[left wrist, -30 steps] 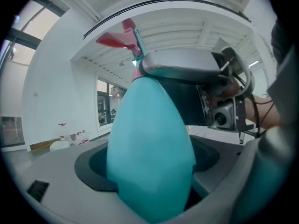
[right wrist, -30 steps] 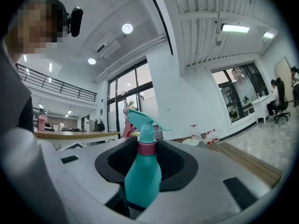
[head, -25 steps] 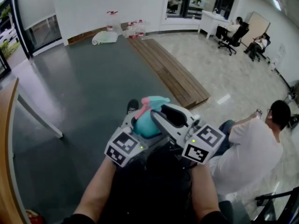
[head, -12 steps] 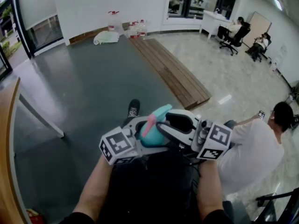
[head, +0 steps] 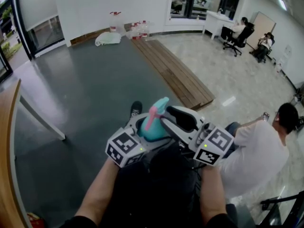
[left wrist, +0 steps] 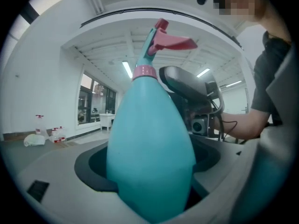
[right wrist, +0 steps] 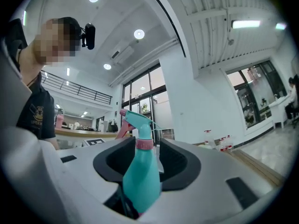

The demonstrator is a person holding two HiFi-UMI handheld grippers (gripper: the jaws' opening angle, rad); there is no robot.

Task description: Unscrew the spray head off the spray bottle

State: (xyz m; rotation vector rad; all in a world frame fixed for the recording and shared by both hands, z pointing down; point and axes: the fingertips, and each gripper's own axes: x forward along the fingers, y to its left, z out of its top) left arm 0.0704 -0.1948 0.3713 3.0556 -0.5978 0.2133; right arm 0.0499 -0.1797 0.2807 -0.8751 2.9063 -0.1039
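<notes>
A wooden tabletop (head: 6, 141) runs along the far left edge, over dark floor (head: 80, 80). In front of the person's lap, the left gripper (head: 142, 128) has its jaws clamped on the wide belly of the teal bottle (left wrist: 149, 148). It holds the bottle up in the air, roughly upright. The pink collar (left wrist: 143, 72) sits at the top of the bottle's body, and the spray head (left wrist: 161, 37), with its pink trigger, is on above it.

The right gripper (head: 175, 115) comes in from the right, with one jaw on each side of the bottle's neck. Those jaws have just been opening and stand wide, with a gap on both sides of the collar, so they do not press it.

Beyond the grippers, planks (head: 173, 72) lie on the floor. At the right, a seated person (head: 256, 156) in white holds a phone.
</notes>
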